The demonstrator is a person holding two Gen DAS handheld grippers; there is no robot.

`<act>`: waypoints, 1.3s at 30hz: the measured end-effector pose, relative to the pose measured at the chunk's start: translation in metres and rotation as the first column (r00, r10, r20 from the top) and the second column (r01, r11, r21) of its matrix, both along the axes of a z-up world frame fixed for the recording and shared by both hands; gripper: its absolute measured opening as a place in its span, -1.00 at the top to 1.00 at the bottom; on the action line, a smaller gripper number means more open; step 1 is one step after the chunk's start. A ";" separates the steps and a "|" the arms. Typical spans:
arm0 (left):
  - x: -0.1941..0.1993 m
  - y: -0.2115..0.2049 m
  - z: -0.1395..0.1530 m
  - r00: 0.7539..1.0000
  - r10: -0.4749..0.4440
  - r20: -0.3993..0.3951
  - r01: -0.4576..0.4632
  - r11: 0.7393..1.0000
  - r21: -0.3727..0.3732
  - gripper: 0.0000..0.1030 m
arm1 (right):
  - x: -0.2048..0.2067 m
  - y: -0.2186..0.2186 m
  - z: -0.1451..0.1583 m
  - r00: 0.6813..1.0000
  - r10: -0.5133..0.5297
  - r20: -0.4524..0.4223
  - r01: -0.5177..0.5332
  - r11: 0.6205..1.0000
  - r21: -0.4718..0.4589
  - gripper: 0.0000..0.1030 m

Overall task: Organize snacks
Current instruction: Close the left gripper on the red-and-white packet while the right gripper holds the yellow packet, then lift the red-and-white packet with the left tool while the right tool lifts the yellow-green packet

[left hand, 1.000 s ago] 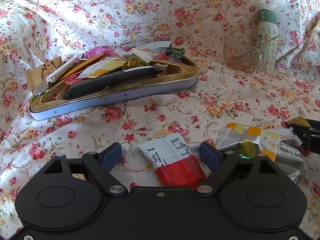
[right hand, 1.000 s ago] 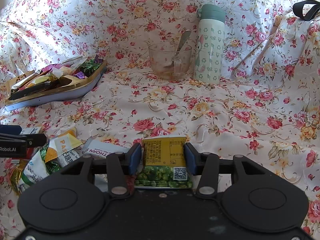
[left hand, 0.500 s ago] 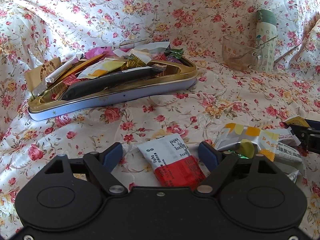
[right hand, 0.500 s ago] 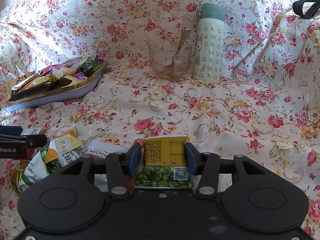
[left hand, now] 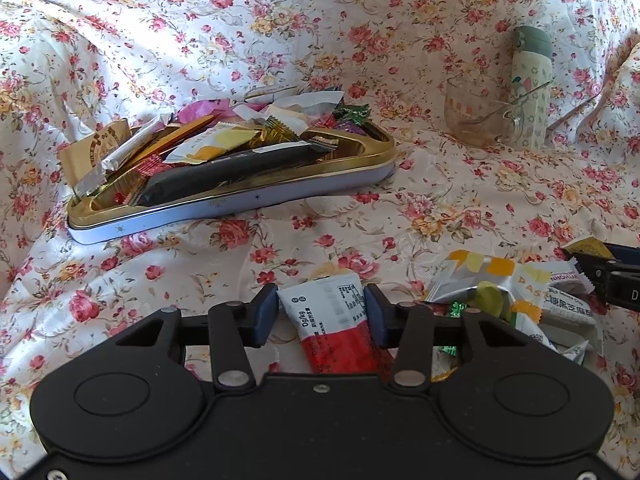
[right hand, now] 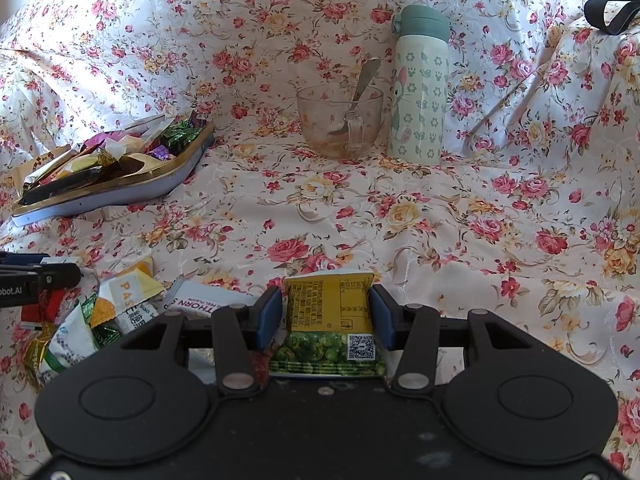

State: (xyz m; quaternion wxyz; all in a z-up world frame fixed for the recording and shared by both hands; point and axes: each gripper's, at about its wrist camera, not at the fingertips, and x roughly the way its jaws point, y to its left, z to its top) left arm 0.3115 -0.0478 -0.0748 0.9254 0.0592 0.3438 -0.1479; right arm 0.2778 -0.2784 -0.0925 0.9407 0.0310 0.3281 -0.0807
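Covering everything ahead of both grippers, the floral cloth [right hand: 460, 216] serves as the sorting ground. Far ahead and left of the left gripper [left hand: 321, 314] sits the gold-rimmed tin [left hand: 240, 204], already heaped with wrappers, presumably the destination. Loose snacks [left hand: 496, 280] lie just right of it, awaiting pickup. Its jaws are closing around the red-and-white packet [left hand: 332, 328], pads at the packet's edges, likely to lift it toward the tin. The right gripper [right hand: 326, 316] pinches the yellow-green pea packet [right hand: 330, 312] by its sides, ready to carry.

Red/white packet [left hand: 336, 328], yellow/green packet [right hand: 330, 320], floral cloth [right hand: 440, 208].
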 end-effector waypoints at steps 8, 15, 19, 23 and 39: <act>-0.004 0.003 0.014 0.999 0.025 -0.034 -0.025 1.000 0.009 -0.01 | 0.000 -0.001 0.000 1.000 -0.002 0.001 0.002 1.000 0.004 0.01; -0.006 0.003 0.006 0.999 0.017 -0.047 -0.015 0.999 0.047 -0.13 | 0.000 -0.001 0.000 1.000 -0.001 0.002 0.001 1.000 0.005 0.01; -0.008 0.011 0.006 0.996 0.052 -0.073 -0.050 0.998 0.028 -0.14 | 0.000 -0.001 0.000 1.000 -0.001 0.003 0.001 1.000 0.007 0.01; -0.012 0.018 0.008 0.993 0.064 -0.099 -0.064 0.998 -0.004 -0.14 | 0.000 -0.001 0.000 1.000 -0.001 0.004 0.001 1.000 0.009 0.01; -0.019 0.008 0.005 0.985 0.099 -0.143 -0.096 0.995 0.030 -0.28 | 0.000 -0.002 0.000 1.000 0.000 0.005 0.000 1.000 0.011 0.01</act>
